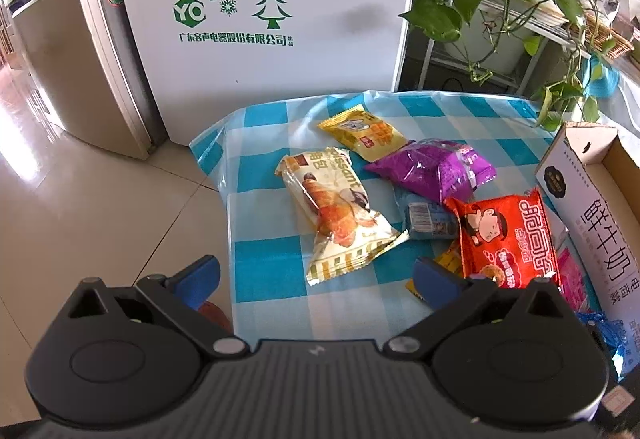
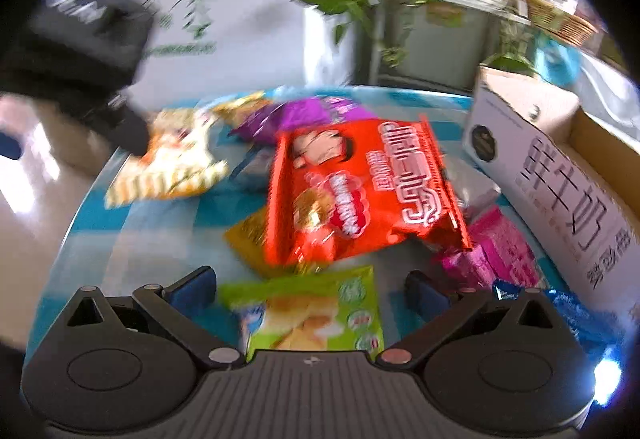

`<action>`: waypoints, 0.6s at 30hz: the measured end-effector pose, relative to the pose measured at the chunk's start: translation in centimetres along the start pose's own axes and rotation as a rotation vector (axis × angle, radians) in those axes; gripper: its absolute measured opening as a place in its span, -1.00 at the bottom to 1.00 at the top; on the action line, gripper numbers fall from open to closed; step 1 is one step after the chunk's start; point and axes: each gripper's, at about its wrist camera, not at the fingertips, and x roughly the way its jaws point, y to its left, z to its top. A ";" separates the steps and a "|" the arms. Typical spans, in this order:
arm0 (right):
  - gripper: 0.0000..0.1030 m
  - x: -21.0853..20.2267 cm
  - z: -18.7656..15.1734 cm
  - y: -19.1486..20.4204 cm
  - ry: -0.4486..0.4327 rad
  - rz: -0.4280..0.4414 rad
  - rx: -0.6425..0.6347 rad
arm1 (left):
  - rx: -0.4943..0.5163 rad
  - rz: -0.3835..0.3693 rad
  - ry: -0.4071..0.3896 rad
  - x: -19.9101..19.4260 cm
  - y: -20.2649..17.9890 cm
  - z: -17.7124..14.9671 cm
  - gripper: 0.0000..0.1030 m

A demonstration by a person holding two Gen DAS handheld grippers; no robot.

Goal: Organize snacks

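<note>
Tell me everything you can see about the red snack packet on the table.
The red snack packet is a flat, glossy pouch, plastic by its look, with crimped zigzag ends, white lettering, a cartoon face and a picture of a round snack. It looks sealed and lies face up on the blue checked tablecloth, near the white carton. It rests partly over a yellow packet, and its corner overlaps a pink packet. A purple packet lies just behind it. Neither gripper touches it.
</note>
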 end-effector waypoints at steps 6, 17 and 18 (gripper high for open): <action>1.00 -1.9 -0.4 -0.3 0.027 0.043 -0.010 | 0.000 0.007 -0.002 0.1 0.1 0.0 0.99; 1.00 -9.7 -2.5 -3.7 -0.068 -0.075 -0.002 | 0.006 0.003 -0.013 -0.2 -0.2 0.0 0.99; 1.00 -9.8 -2.6 -4.3 -0.057 -0.090 0.017 | 0.007 0.001 -0.011 -0.2 -0.2 0.0 0.99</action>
